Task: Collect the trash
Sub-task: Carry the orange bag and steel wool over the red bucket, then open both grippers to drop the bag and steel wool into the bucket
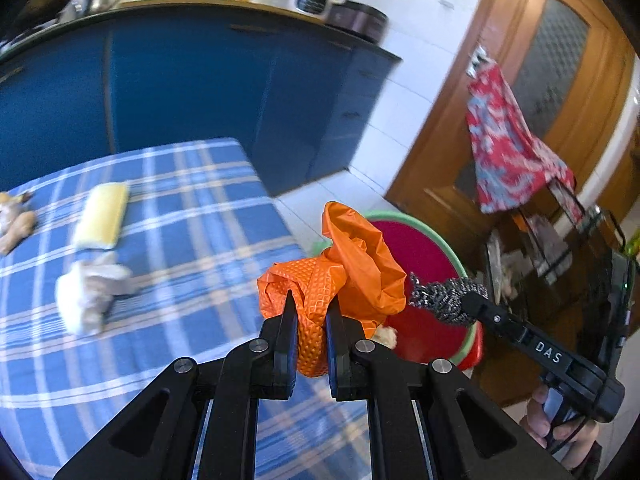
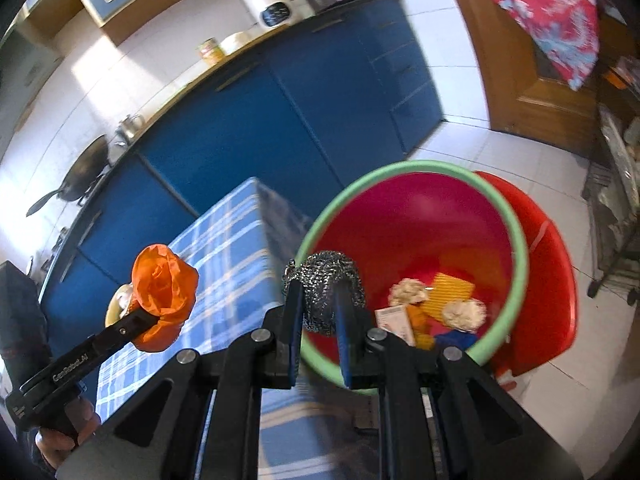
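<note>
Both tools loaded and heading for the bin; the left gripper (image 1: 312, 300) is clenched hard on a crumpled orange textured rubber glove (image 1: 340, 268), the loose cuff billowing up above the jaws; the right gripper (image 2: 320, 300) is clamped on a grey steel-wool scouring ball (image 2: 326, 288), which bulges out over the fingertips.

Now the relation that matters: the red plastic bucket with the pale green rim (image 2: 520, 240) sits on the floor just off the corner of the table with the blue checked cloth (image 1: 180, 208); from the right wrist view the scourer hangs right at the bucket's near rim, the mouth opening ahead and below; from the left wrist view the glove is near that rim too, over the table's edge, with the bucket beyond it to the right; so the right hand looks the nearer of the two.

Inside the bucket there is already a small heap of scraps; on the cloth a yellow sponge block (image 1: 104, 216) and a wad of white tissue (image 1: 90, 292) lie well apart from both grippers, not yet collected.
</note>
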